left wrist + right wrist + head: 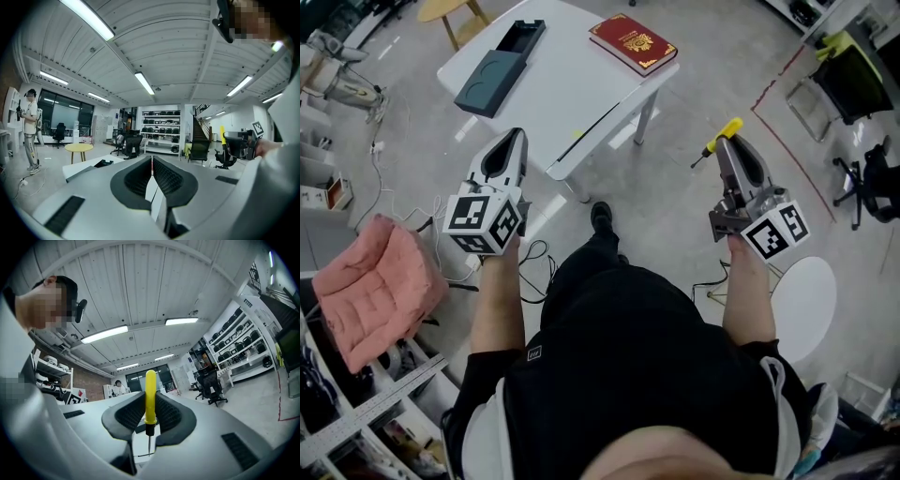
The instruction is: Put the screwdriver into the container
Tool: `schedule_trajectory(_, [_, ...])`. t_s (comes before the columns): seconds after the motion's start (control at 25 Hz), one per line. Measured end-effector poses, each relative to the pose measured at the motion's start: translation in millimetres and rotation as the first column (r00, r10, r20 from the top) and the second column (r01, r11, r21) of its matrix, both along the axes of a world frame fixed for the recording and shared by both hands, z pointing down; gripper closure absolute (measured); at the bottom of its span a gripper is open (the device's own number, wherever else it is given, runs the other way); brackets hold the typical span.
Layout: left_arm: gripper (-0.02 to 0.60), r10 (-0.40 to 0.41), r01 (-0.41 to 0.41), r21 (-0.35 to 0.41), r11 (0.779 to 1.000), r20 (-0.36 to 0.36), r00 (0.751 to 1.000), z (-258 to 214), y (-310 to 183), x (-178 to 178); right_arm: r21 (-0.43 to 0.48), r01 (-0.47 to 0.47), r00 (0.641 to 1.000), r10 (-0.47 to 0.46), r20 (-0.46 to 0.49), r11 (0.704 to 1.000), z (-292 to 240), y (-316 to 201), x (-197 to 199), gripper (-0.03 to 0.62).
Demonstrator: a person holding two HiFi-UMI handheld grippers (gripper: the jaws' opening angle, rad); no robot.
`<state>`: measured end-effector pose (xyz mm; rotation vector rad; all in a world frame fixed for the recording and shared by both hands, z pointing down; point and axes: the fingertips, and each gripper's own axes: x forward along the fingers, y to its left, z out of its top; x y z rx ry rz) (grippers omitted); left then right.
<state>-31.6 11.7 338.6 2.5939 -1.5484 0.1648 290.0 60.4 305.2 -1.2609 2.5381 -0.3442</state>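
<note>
A screwdriver [719,139] with a yellow handle [150,397] and a dark shaft is clamped crosswise in my right gripper [728,142], which is held up over the floor to the right of the white table [572,89]. The dark teal container [500,68] lies open on the table's left part, its lid beside it. My left gripper [517,141] is shut with nothing in it, hovering just off the table's near edge; in the left gripper view its jaws [152,174] meet and the container [102,163] shows beyond them.
A red book [632,43] lies on the table's far right corner. A pink cushioned chair [375,286] stands at the left, a round white stool [806,305] at the right, black office chairs [855,80] further right. Cables trail on the floor.
</note>
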Motion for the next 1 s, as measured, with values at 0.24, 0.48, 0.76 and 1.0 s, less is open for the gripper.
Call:
schedule_trajectory(0.24, [0.557,0.003,-0.003,-0.003,1.0,-0.013,1.0,7.8,-45.1,11.5,-0.008,-0.013,1.0,0.012,-0.018,1.0,0.7,-38.7,15.6,0.516])
schedule_trajectory(0.48, [0.557,-0.018,0.017,-0.018,1.0,-0.031,0.999,15.3,-101.4,8.4,-0.018,-0.007,0.999,0.007,-0.035,1.0,-0.7,-99.8,16.3,0.516])
schedule_trajectory(0.76, [0.557,-0.057,0.055,-0.04,0.998,-0.057,0.997,23.4,-171.0,-1.5,-0.042,0.037,0.997,-0.04,-0.069,0.998,-2.6,-188.5,1.8,0.516])
schedule_trajectory(1.0, [0.557,-0.076,0.074,-0.036,0.997,-0.067,0.995,24.8,-217.3,-16.7,-0.038,0.099,0.991,-0.102,-0.083,0.994,-8.4,-265.2,-29.1,0.516])
